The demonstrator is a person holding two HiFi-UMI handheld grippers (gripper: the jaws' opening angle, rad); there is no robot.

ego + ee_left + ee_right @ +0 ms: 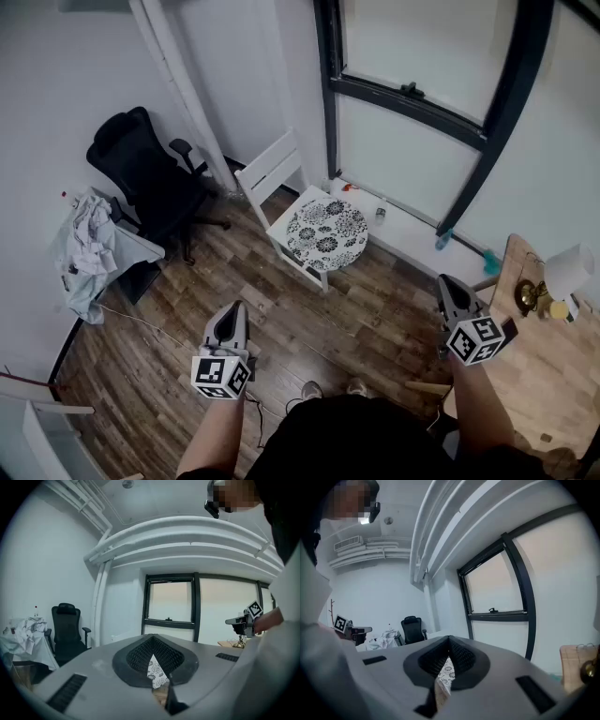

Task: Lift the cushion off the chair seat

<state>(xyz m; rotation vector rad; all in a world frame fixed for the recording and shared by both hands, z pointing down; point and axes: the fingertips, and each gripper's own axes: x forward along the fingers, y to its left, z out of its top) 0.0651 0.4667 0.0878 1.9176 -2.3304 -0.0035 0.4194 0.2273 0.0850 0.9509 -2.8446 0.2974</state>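
Both forearms of the person reach forward at waist height, each hand holding a two-jaw tool above the wooden floor [375, 309]. On the person's left, the left gripper [228, 323] has its jaws pressed together with nothing between them. On the person's right, the right gripper [453, 292] is likewise clenched and empty, tilted slightly downward.

Well ahead of both tools stands a white wooden chair [272, 169], just in front of a tall dark-framed window [412, 98]. A round cushion [325, 230] with a black-and-white flower pattern lies flat on the chair's seat, covering most of it. Neither tool touches the cushion or the chair.

To the left, against the wall, is a black office chair [141, 173], with a heap of pale cloth [89, 239] beside it. At the person's right is a wooden desk [544, 375] bearing a small lamp [568, 270].
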